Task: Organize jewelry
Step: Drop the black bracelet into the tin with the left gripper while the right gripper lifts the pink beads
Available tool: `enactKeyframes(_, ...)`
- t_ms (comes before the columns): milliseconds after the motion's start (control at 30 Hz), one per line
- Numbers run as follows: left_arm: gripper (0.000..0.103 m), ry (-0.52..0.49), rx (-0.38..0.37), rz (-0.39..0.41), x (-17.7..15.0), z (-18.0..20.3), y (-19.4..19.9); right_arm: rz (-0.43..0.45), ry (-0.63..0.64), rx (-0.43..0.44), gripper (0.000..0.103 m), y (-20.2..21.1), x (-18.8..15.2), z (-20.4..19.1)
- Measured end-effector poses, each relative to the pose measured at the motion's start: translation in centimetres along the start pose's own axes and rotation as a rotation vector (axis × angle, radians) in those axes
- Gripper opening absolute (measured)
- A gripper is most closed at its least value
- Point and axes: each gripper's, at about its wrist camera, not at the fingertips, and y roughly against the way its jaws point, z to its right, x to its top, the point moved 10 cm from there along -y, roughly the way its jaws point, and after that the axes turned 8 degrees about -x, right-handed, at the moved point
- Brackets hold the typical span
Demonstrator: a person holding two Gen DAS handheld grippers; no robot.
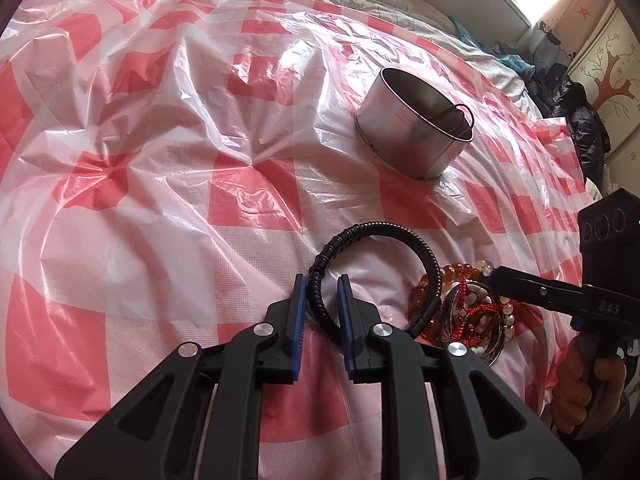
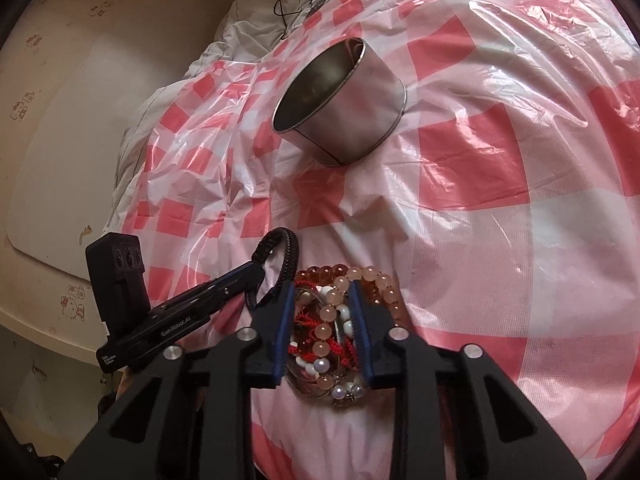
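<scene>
Shiny metal tin (image 1: 412, 120), glossy plastic sheet (image 1: 160, 140)

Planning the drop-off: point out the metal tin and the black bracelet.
metal tin (image 1: 404, 136): left wrist view, outer side wall.
black bracelet (image 1: 320, 268): left wrist view, ribbed band near the blue pads.

Each gripper is black plastic with two long fingers. The left gripper (image 1: 322, 292) has blue pads inside and round silver screws on its joints. The right gripper (image 2: 320, 300) looks the same. White letters run along one black finger. A hand (image 1: 588, 384) wraps a black handle.
</scene>
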Motion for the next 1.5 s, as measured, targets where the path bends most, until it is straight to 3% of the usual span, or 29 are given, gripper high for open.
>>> enactKeyframes(100, 0.015, -0.003, 0.006, -0.007, -0.2, 0.0, -0.2, 0.013, -0.017, 0.001, 0.011, -0.3, 0.2, 0.4)
enactKeyframes(200, 0.014, -0.021, 0.012, -0.007, 0.0, 0.3, -0.4, 0.059, -0.043, 0.032, 0.009, 0.6, 0.3, 0.7)
enactKeyframes(300, 0.009, -0.034, -0.007, -0.001, 0.0, 0.8, -0.3, 0.138, -0.068, 0.103, 0.009, 2.6, 0.5, 0.8)
enactKeyframes(433, 0.008, -0.025, -0.040, 0.027, 0.4, 1.1, 0.3, 0.272, -0.099, 0.229, 0.009, 6.3, 0.7, 0.8)
enactKeyframes(567, 0.008, -0.015, -0.085, 0.085, 1.0, 1.7, 1.6, 0.351, -0.136, 0.311, 0.009, 8.2, 0.7, 1.6)
enactKeyframes(767, 0.008, 0.013, -0.129, 0.155, 2.2, 1.7, 3.1, 0.386, -0.159, 0.339, 0.009, 9.3, 1.2, 2.6)
enactKeyframes(1100, 0.008, -0.017, -0.180, 0.180, 3.5, 3.5, 3.9, 0.415, -0.147, 0.374, 0.009, 9.5, 2.6, 3.3)
enactKeyframes(1500, 0.008, -0.091, -0.175, 0.215, 9.9, 7.3, 2.8, 0.439, -0.178, 0.427, 0.009, 8.4, 2.7, 5.7)
